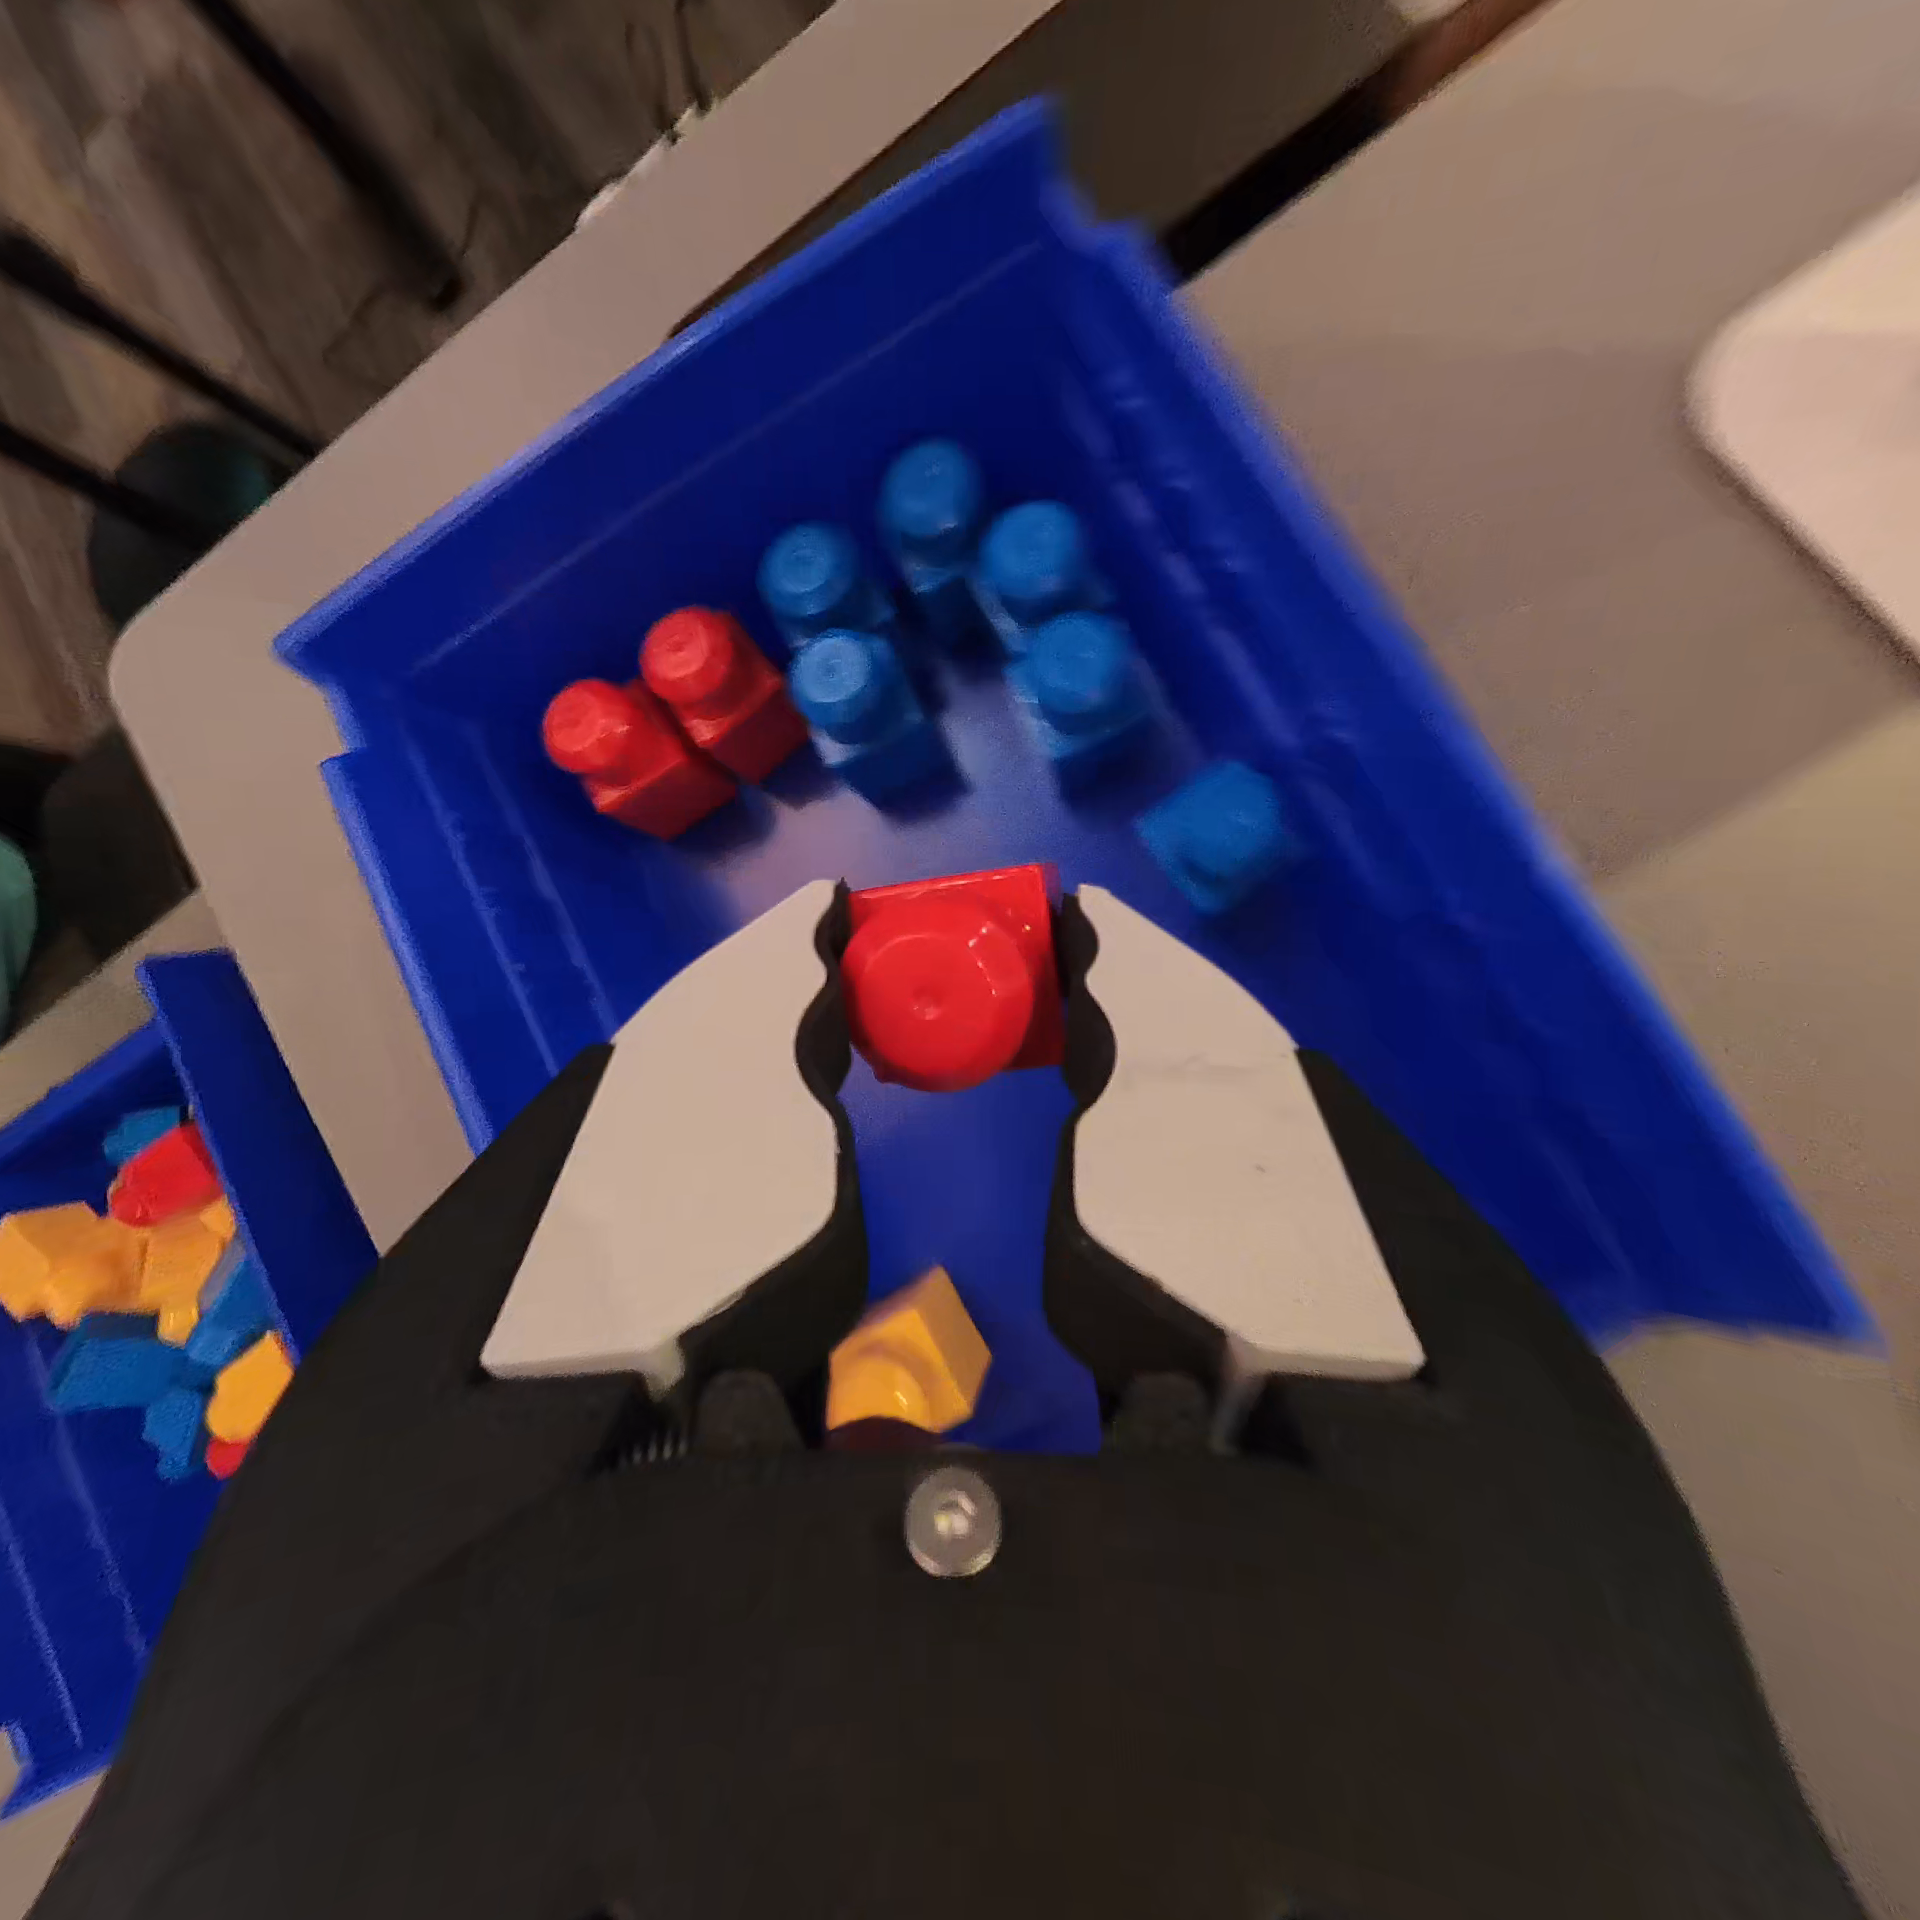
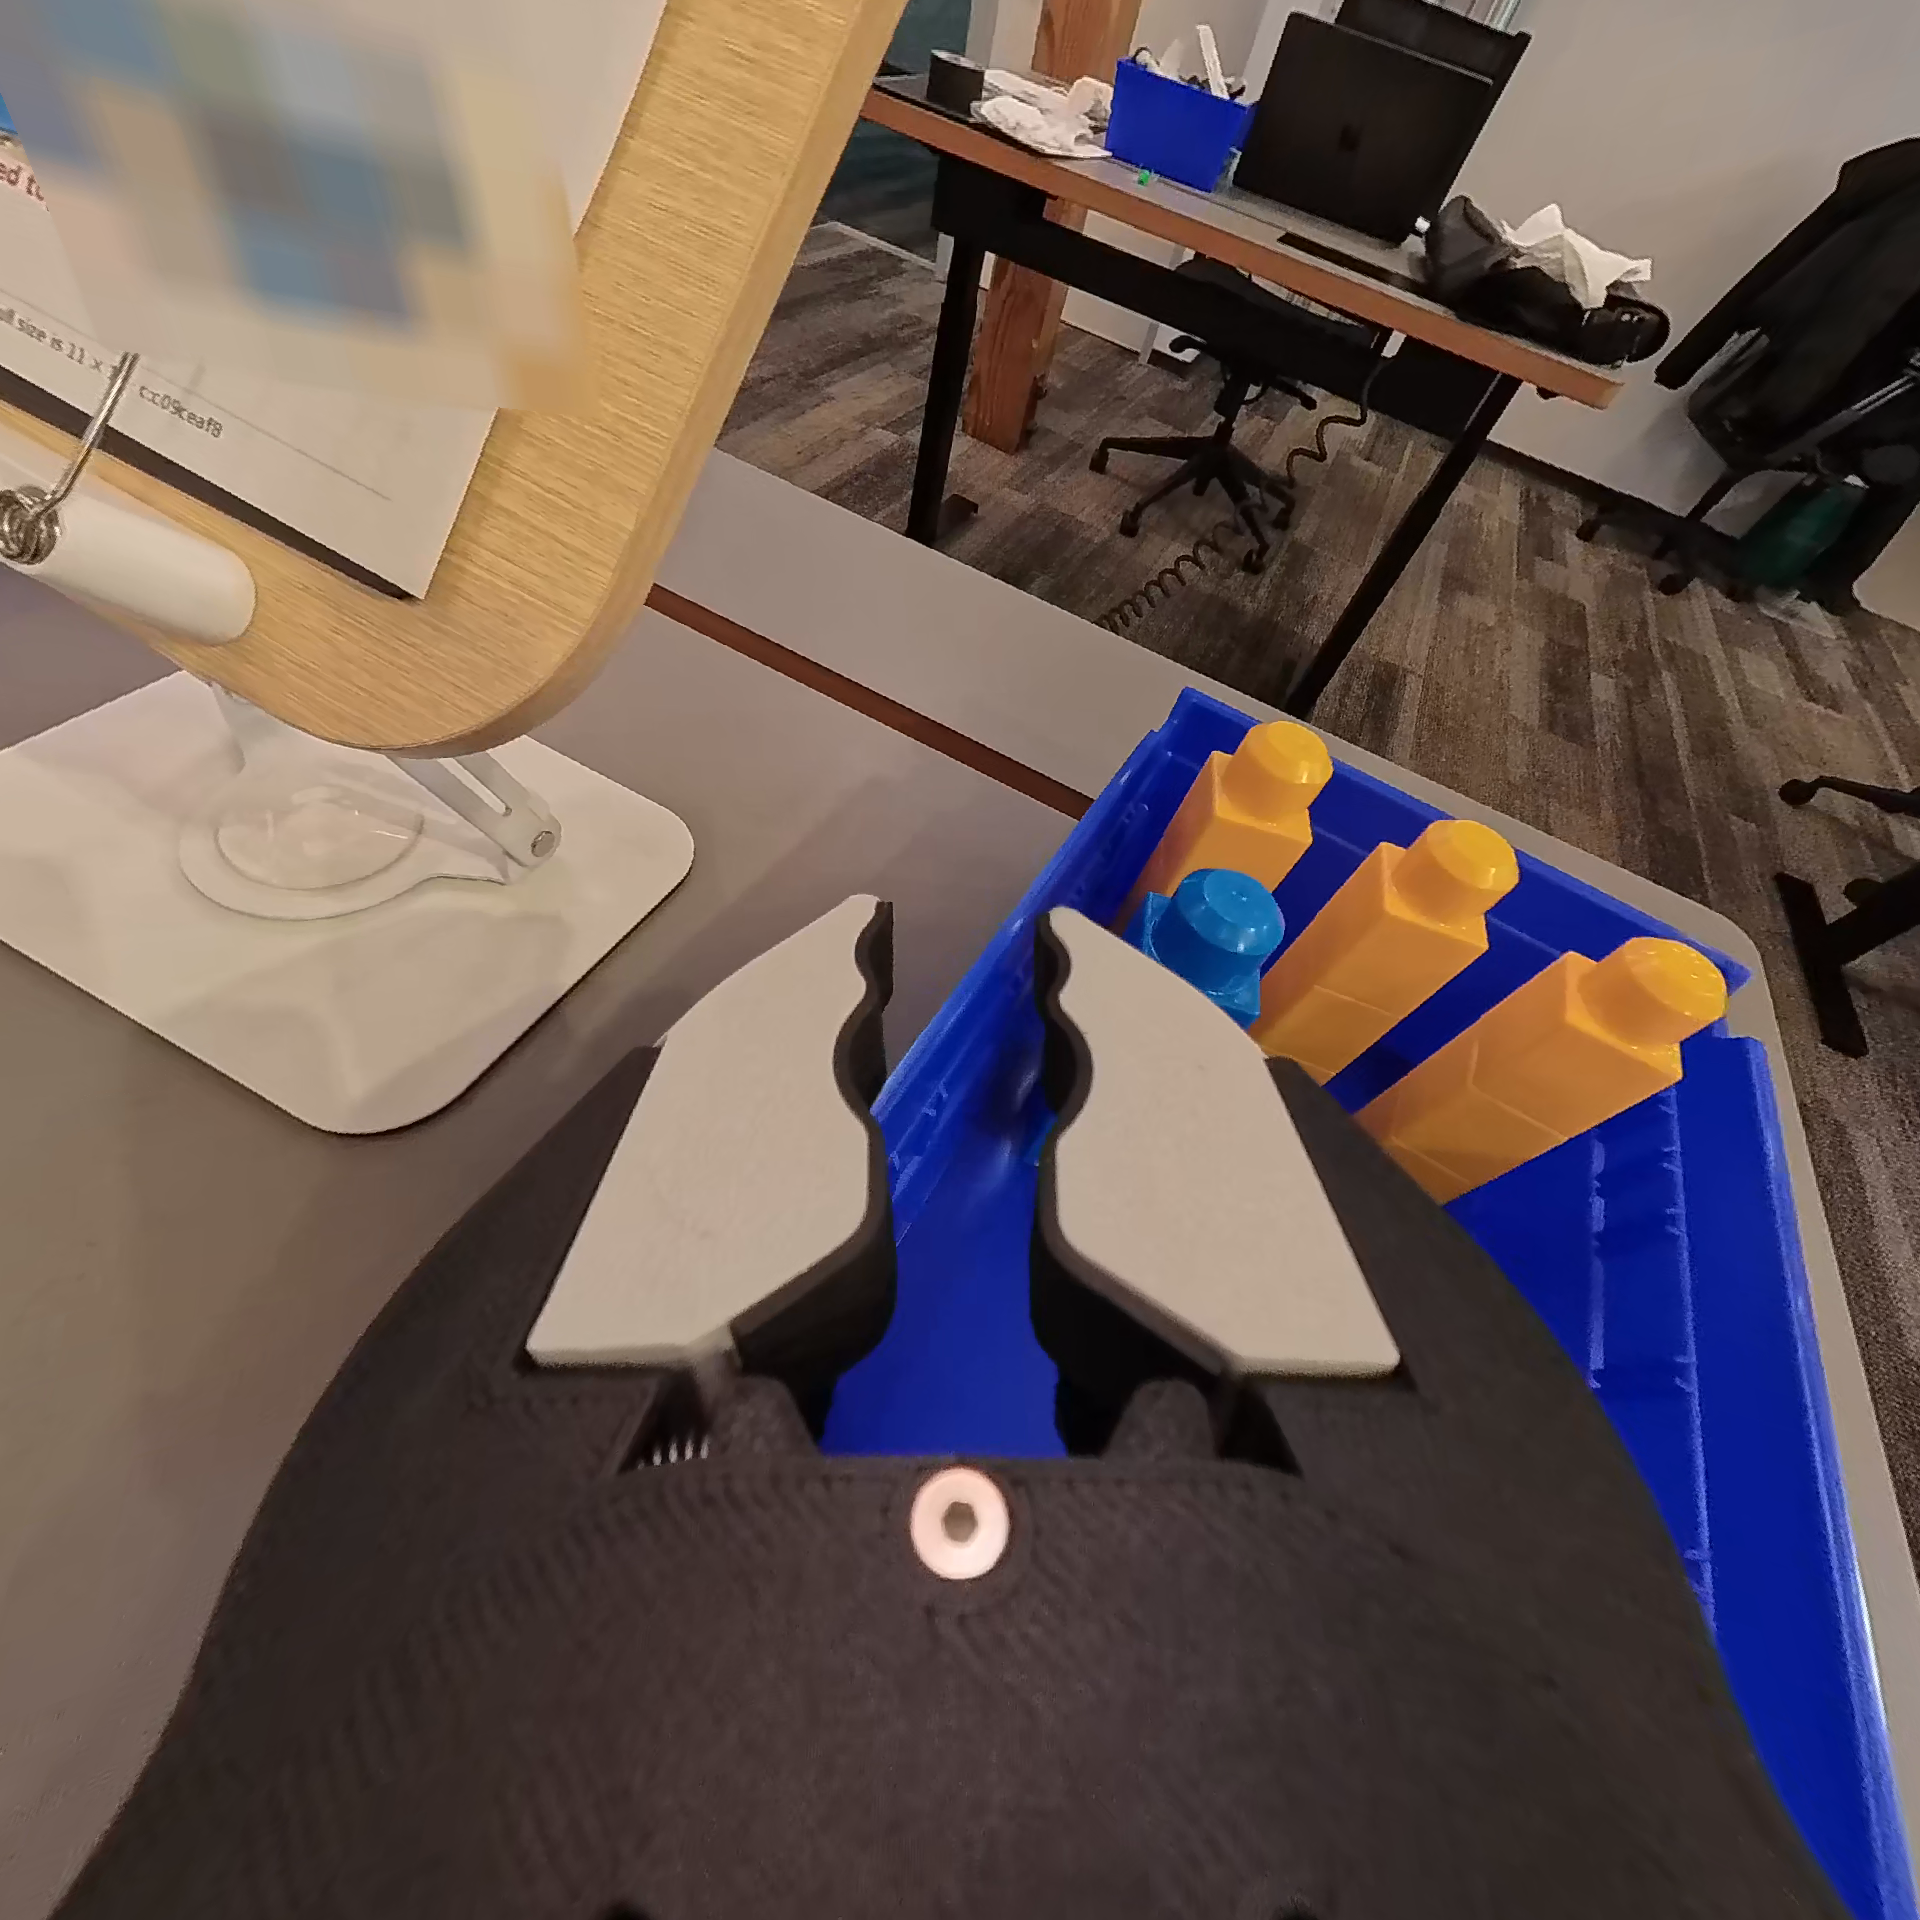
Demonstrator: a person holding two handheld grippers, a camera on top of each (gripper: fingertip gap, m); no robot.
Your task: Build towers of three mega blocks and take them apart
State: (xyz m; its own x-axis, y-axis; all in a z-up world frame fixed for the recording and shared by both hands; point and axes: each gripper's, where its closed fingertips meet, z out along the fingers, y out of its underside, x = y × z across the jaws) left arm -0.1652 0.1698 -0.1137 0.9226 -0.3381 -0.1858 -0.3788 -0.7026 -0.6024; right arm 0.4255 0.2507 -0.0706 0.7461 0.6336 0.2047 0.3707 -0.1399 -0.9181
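In the left wrist view my left gripper (image 1: 956, 894) is shut on a red mega block (image 1: 951, 977), with both pads against its sides, above the floor of a blue bin (image 1: 1382, 935). Two red blocks (image 1: 665, 727) and several blue blocks (image 1: 914, 613) stand upright in that bin. One blue block (image 1: 1216, 831) lies tilted by the right wall, and a yellow block (image 1: 914, 1351) lies under my fingers. In the right wrist view my right gripper (image 2: 964, 914) is open and empty, over the left wall of a blue bin (image 2: 1714, 1351). That bin holds three yellow towers (image 2: 1382, 956) and a blue block (image 2: 1210, 935).
A second blue bin (image 1: 62, 1507) at the lower left holds several loose red, yellow and blue blocks (image 1: 156, 1247). A wooden-framed board (image 2: 623, 416) on a white base (image 2: 312, 935) stands on the grey table left of my right gripper. The table edge runs just beyond the bin. One gripper's finger ends stand about 60 cm off the other's.
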